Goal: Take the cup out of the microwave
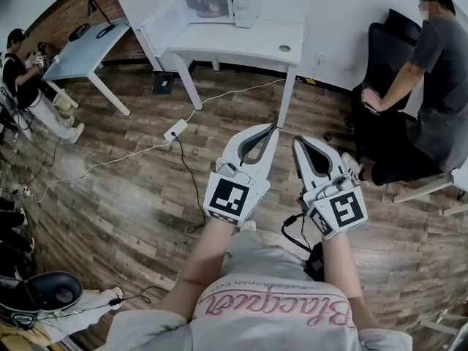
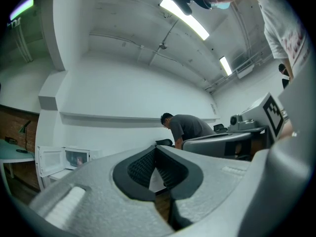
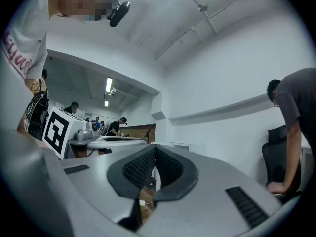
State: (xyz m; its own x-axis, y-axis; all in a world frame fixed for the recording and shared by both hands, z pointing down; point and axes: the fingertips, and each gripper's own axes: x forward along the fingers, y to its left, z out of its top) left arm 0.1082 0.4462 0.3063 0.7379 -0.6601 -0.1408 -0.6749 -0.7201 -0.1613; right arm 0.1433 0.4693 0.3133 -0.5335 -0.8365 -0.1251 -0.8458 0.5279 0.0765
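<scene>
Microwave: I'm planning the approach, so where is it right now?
In the head view the microwave sits at top centre on the white table against the wall; in the left gripper view it shows low on the left.

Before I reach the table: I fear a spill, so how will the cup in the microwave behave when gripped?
The cup is only a small reddish blur inside the microwave, so likely light. Small things tip easily: grip, don't push. Material and contents cannot be told from here.
</scene>
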